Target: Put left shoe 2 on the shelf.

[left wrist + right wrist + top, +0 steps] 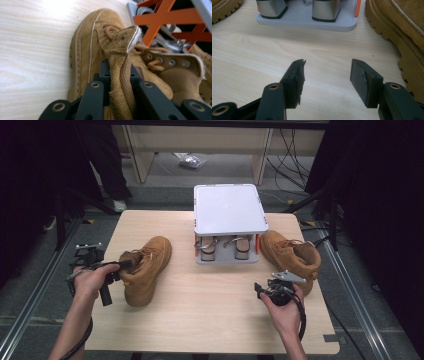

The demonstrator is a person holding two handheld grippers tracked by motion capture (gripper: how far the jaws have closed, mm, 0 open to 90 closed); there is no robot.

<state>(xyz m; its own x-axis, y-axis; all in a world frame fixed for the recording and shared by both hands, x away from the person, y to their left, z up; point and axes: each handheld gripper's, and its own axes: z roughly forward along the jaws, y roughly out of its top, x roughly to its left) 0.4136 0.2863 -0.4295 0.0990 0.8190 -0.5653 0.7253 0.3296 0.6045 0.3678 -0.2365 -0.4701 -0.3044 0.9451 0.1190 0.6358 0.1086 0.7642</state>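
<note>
Left of the rack [230, 220], left tongs [120, 80] pinch a boot's [145, 267] collar to lift it; right tongs [327, 80] hover open, empty.

A pale wooden counter [210, 310] carries a white-topped grey shoe rack [229, 210] at its far middle, with two pairs of block-heeled shoes [225, 247] on the rack's lower shelf. A tan suede lace-up boot [147, 267] lies left of the rack, toe pointing away from the person. A second tan suede boot [292, 257] lies right of the rack, just beside it.
</note>
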